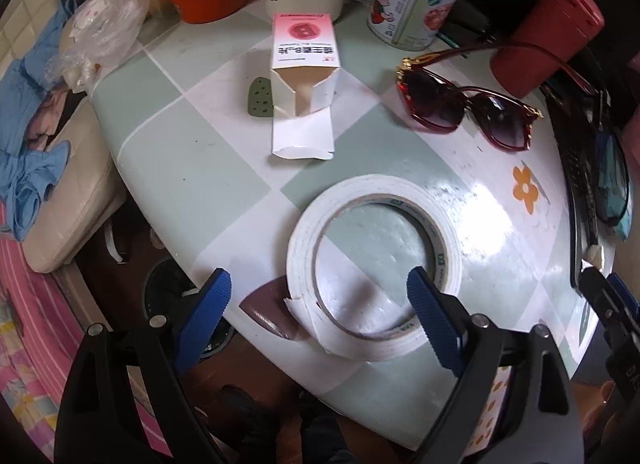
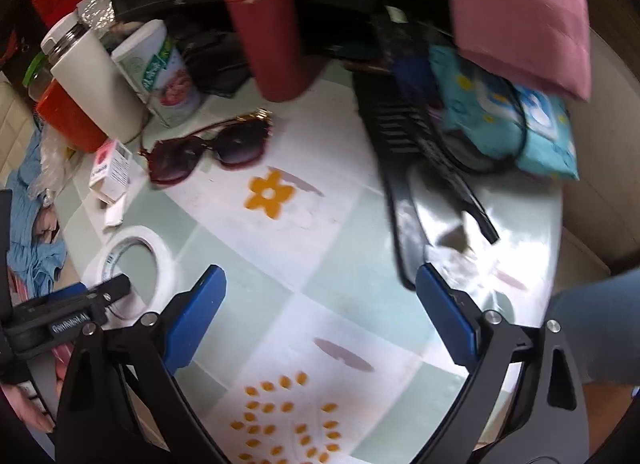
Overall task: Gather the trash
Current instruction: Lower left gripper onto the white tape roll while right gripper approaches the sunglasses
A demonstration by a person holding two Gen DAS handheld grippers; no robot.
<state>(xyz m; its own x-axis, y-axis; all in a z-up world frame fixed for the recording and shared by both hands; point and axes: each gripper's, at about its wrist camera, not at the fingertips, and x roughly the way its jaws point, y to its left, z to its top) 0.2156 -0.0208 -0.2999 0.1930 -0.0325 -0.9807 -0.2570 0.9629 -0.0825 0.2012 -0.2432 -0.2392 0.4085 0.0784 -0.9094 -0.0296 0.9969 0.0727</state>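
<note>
The round tabletop (image 1: 224, 151) with its green-and-white checked cover carries everything. The left gripper (image 1: 320, 296) hangs over its near edge, jaws wide and holding nothing; one blue finger (image 1: 430, 312) sits inside the white tape roll (image 1: 374, 260), the other outside it. The empty opened medicine box (image 1: 302, 75) lies well beyond. The right gripper (image 2: 320, 296) also gapes empty over bare cover.

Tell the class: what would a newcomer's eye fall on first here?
Probably the big white tape roll lying flat near the table's front edge, with the open left gripper straddling its near side. Behind it lie an opened white-and-pink box and dark red sunglasses; a red flask stands farther back.
</note>
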